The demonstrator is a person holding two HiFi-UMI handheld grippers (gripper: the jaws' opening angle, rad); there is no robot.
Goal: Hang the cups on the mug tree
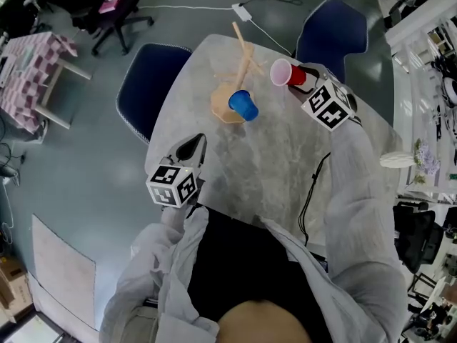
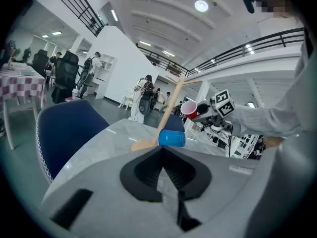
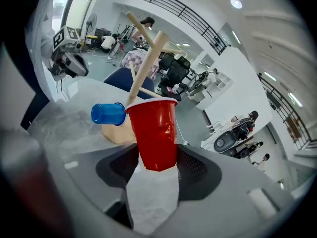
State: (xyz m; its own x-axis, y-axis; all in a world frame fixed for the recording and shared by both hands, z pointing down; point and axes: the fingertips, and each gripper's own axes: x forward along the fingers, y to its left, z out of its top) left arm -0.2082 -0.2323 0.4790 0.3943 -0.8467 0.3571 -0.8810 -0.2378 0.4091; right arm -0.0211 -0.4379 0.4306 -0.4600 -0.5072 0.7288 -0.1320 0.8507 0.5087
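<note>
- Noting grey marbled table (image 1: pixel 235 170), with 1 dark blue chair (image 1: pixel 153 84) tucked at the far-left edge and a second blue chair (image 1: pixel 332 27) at the far end.
- Found wooden mug tree (image 1: pixel 245 52) standing toward the far end of the table, round base flat on the surface, bare pegs angled upward.
- Observed right gripper (image 1: pixel 303 77) raised just right of the tree. Confirmed in right gripper view (image 3: pixel 158 160): jaws about half apart, clamped on both sides of the red cup's lower body.
- Observed left gripper (image 1: pixel 191 148) low at the near-left edge of the table, well apart from the tree. Confirmed in left gripper view (image 2: pixel 162 152): jaws closed tip to tip, holding nothing.
- Recorded red cup (image 1: pixel 284 72) held sideways in the grip, mouth turned toward the tree, close to the upper pegs and seated on none. Unable to confirm contact with the tree.
- Recorded blue cup (image 1: pixel 243 106) hung on 1 low peg, lying sideways, closed end pointing outward, above the tree's base.
</note>
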